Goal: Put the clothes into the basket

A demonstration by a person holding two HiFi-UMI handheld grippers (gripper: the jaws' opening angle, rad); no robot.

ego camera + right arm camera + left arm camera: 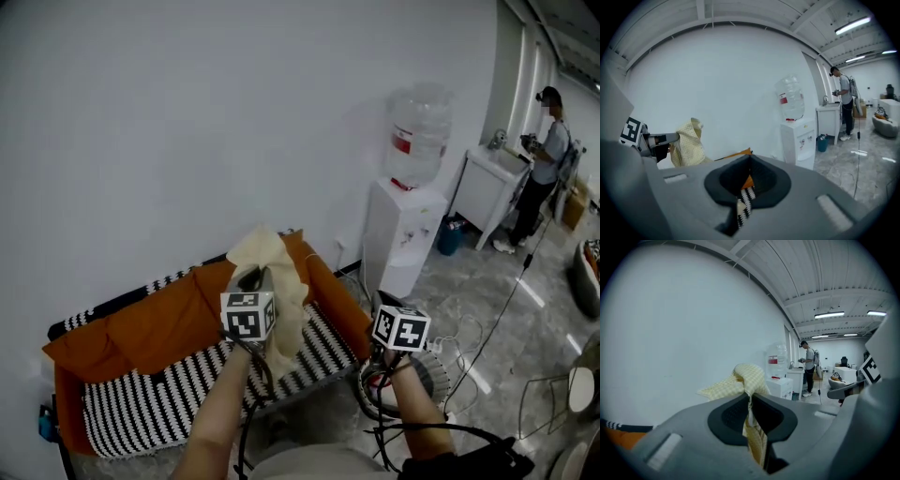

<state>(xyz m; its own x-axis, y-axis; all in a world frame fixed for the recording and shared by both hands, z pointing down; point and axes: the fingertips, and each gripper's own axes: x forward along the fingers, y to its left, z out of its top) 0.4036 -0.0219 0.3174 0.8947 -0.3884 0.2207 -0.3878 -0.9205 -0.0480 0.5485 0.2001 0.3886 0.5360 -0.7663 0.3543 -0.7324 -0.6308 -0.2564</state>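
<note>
My left gripper (255, 277) is shut on a pale yellow checked cloth (281, 272) and holds it up in front of the white wall, above the sofa. In the left gripper view the cloth (740, 380) bunches over the jaw tips of the left gripper (750, 397) and hangs down between them. From the right gripper view, the left gripper (665, 139) and the cloth (689, 143) show at the left. My right gripper (386, 306) is raised to the right, and its jaws (750, 158) meet with nothing between them. A round dark basket (439, 371) sits on the floor under it.
An orange sofa (141, 328) with a black-and-white striped cushion (169, 394) stands against the wall. Right of it stands a white water dispenser (403, 234) carrying a bottle (419, 136). Cables (487, 337) cross the floor. A person (548, 141) stands at a white table far right.
</note>
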